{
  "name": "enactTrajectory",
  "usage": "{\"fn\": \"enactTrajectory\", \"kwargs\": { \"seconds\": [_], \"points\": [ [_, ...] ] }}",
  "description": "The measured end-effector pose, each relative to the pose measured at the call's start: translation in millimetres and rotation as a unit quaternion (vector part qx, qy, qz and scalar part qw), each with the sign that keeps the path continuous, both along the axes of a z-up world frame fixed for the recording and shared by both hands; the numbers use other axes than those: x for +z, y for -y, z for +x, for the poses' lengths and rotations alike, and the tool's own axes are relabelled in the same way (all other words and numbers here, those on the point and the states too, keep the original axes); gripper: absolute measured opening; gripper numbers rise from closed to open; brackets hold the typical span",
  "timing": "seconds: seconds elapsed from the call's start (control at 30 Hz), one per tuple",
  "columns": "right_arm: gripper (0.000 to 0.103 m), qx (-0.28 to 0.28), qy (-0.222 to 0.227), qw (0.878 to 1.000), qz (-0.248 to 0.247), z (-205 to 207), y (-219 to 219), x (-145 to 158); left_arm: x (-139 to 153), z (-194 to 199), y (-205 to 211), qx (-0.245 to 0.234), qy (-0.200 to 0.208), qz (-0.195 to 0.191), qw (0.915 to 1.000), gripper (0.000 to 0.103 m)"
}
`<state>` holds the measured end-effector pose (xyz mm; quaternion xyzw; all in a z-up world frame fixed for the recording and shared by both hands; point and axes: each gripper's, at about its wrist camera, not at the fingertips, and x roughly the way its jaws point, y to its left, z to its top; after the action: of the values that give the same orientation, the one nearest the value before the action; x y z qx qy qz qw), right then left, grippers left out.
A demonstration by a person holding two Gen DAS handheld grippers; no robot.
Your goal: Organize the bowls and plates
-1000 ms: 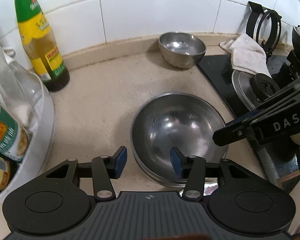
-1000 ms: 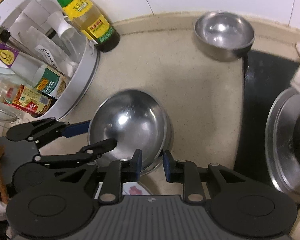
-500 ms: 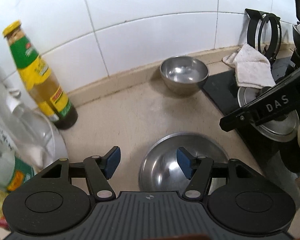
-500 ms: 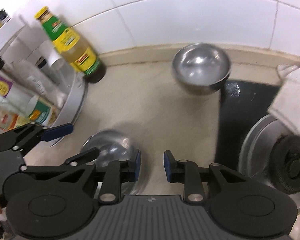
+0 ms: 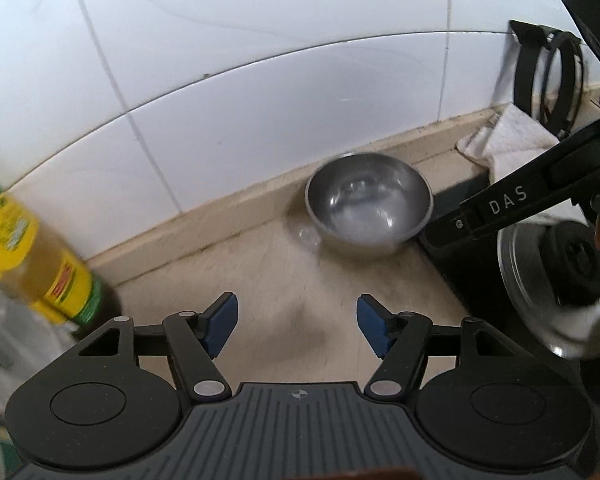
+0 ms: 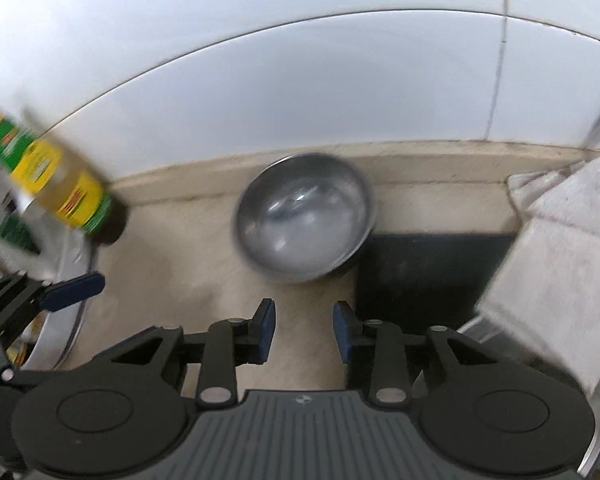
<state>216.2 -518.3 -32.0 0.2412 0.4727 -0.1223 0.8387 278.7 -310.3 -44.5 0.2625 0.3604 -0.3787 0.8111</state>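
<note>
- Our right gripper (image 6: pixel 304 330) has its jaws parted by a modest gap and nothing between them; our left gripper (image 5: pixel 296 328) is spread wider, also empty.
- Just ahead of the right fingers sits the small steel bowl (image 6: pixel 304 218), upright on the beige counter (image 6: pixel 180 272) against the tiled wall, its right side at the edge of the black stovetop (image 6: pixel 428 272).
- We judge the bowl is the next pick: we should bring one finger inside the near rim and one outside, then close on the wall of the bowl.
- Steel is slick, so we pinch low on the rim and lift straight.
- We keep clear of the white cloth (image 6: pixel 560 248) on the right and the oil bottle (image 6: pixel 60 196) on the left.
</note>
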Motion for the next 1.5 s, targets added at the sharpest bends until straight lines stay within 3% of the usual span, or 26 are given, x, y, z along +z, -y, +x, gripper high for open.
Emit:
{"fn": "enactTrajectory", "kwargs": {
  "seconds": [0.23, 0.4, 0.57, 0.67, 0.73, 0.77, 0.8, 0.87, 0.93, 1.03, 1.5],
  "points": [
    [0.031, -0.027, 0.001, 1.0, 0.011, 28, 34, -18, -19, 41, 39, 0.019, -0.037, -0.008, 0.9991, 0.074],
    [0.031, -0.038, -0.003, 0.999, 0.018, 43, 49, -33, -23, 57, 54, 0.029, -0.055, -0.034, 0.9975, 0.074],
    [0.031, -0.034, -0.007, 0.999, 0.027, 45, 55, -46, -16, 62, 55, 0.019, -0.059, -0.052, 0.9967, 0.075],
    [0.03, -0.025, -0.008, 0.999, 0.03, 46, 56, -51, -20, 63, 66, 0.015, -0.051, -0.04, 0.9978, 0.076],
    [0.025, -0.024, -0.01, 0.999, 0.037, 47, 57, -54, -34, 65, 76, 0.009, -0.052, -0.017, 0.9985, 0.07],
    [0.023, -0.022, -0.008, 0.999, 0.038, 46, 57, -53, -41, 66, 79, 0.01, -0.052, -0.007, 0.9985, 0.058],
    [0.021, -0.021, -0.007, 0.999, 0.034, 46, 56, -53, -48, 67, 81, 0.01, -0.059, 0.001, 0.9982, 0.056],
    [0.018, -0.014, -0.007, 0.999, 0.029, 47, 54, -54, -56, 66, 79, -0.002, -0.078, -0.008, 0.9969, 0.044],
    [0.017, -0.007, -0.007, 0.999, 0.034, 47, 50, -55, -54, 59, 81, -0.011, -0.064, 0.001, 0.9979, 0.038],
    [0.014, -0.006, -0.009, 1.0, 0.028, 45, 46, -55, -50, 46, 80, -0.029, -0.023, 0.018, 0.9991, 0.038],
    [0.011, 0.007, 0.007, 0.999, 0.04, 26, 29, -38, -27, 31, 60, -0.03, 0.0, -0.003, 0.9996, 0.036]
  ]
}}
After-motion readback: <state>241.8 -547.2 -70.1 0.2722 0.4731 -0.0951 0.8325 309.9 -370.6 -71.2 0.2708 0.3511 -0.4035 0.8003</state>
